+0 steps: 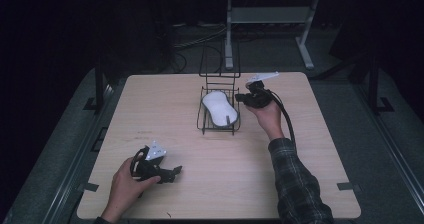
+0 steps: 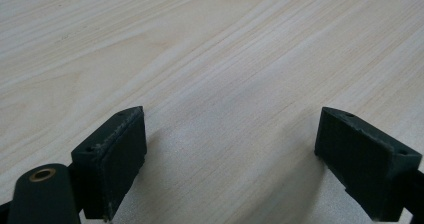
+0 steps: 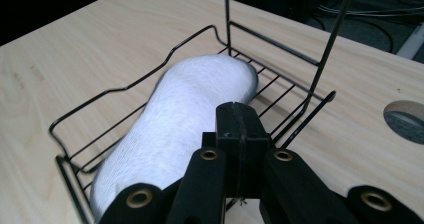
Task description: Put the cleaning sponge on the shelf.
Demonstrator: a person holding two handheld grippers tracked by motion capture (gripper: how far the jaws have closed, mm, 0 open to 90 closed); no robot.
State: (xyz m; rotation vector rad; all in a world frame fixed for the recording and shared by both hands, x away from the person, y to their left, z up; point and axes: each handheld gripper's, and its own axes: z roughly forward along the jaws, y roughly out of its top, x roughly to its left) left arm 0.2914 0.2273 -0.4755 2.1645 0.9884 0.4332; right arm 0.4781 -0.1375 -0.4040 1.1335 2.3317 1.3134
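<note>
right gripper (image 3: 239, 129) is sitting clenched, jaws pressed together on nothing, just beside the white sock (image 3: 175, 129) lying in the black wire basket (image 3: 107, 91) mid-table. left gripper (image 2: 230, 164) is resting released, jaws spread, over the bare wooden table (image 2: 200, 44).

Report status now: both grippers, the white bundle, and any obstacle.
Left gripper open, low over bare table. Right gripper shut, at the rack edge, whether pinching anything unclear. White bundle lies in the rack. No obstacle seen.

Left gripper (image 2: 230, 149) jaws wide apart; right gripper (image 3: 241, 134) jaws pressed together.
</note>
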